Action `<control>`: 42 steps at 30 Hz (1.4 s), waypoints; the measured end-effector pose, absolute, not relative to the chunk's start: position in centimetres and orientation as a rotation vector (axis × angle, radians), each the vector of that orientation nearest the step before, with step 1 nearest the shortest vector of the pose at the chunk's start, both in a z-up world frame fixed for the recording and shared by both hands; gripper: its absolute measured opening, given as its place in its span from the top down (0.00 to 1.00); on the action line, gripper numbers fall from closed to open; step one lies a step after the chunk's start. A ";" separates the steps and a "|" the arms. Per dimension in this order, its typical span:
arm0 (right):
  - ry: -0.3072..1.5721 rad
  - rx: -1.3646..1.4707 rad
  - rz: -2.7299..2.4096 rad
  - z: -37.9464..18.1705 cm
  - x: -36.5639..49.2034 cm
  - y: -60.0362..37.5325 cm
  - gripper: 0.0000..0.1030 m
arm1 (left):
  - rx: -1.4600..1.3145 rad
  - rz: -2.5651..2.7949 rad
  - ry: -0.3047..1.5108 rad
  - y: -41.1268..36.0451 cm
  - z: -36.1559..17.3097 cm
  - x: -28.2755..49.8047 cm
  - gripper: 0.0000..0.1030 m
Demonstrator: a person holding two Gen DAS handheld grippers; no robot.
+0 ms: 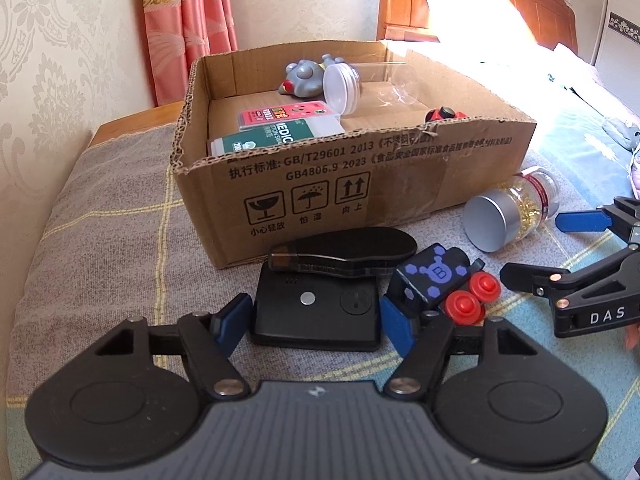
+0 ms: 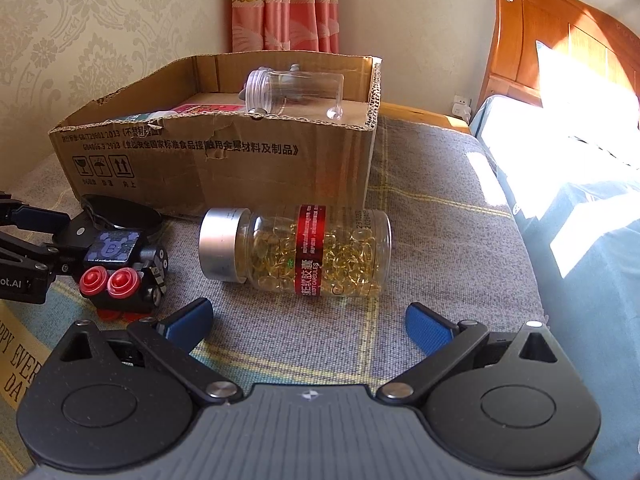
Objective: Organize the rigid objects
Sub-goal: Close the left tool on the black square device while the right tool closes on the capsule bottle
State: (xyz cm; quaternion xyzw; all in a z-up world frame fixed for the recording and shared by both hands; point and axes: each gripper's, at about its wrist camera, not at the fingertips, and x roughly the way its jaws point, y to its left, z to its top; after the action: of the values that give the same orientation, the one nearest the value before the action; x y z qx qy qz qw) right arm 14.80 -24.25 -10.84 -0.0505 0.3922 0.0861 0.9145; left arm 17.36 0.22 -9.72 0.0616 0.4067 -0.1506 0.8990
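The right gripper (image 2: 310,322) has two blue fingers (image 2: 188,320) spread wide apart, with nothing between them. Just past them, a clear plastic bottle of yellow capsules (image 2: 316,250) with a red label and a silver cap lies on its side on the grey checked blanket (image 2: 432,216). Behind it sits a brown cardboard box (image 2: 224,160) with black printed writing. A clear empty jar (image 2: 296,90) lies on its side in the box. At the left, the other black gripper (image 2: 38,236) reaches in near a black toy block with two red buttons (image 2: 120,270). A wooden headboard (image 2: 532,40) stands at the right.
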 end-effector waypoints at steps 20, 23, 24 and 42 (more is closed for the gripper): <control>0.804 -0.105 0.188 -10.9 15.6 -23.7 0.00 | 0.095 -0.225 0.880 3.0 -10.2 15.5 0.00; 0.790 -0.102 0.183 -11.0 16.0 -23.2 0.00 | 0.094 -0.226 0.865 3.0 -10.2 15.4 0.00; 0.786 -0.101 0.182 -11.0 16.1 -23.1 0.00 | 0.093 -0.227 0.859 3.0 -10.2 15.3 0.00; 0.776 -0.100 0.180 -11.1 16.2 -23.0 0.00 | 0.110 -0.271 0.831 2.7 -10.2 15.9 0.02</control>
State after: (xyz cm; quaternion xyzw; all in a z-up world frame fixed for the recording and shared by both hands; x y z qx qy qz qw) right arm 16.16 -22.99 -11.06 -0.0485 0.3775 0.0878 0.9206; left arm 15.85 2.74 -10.24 0.0534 0.4020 -0.1312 0.9046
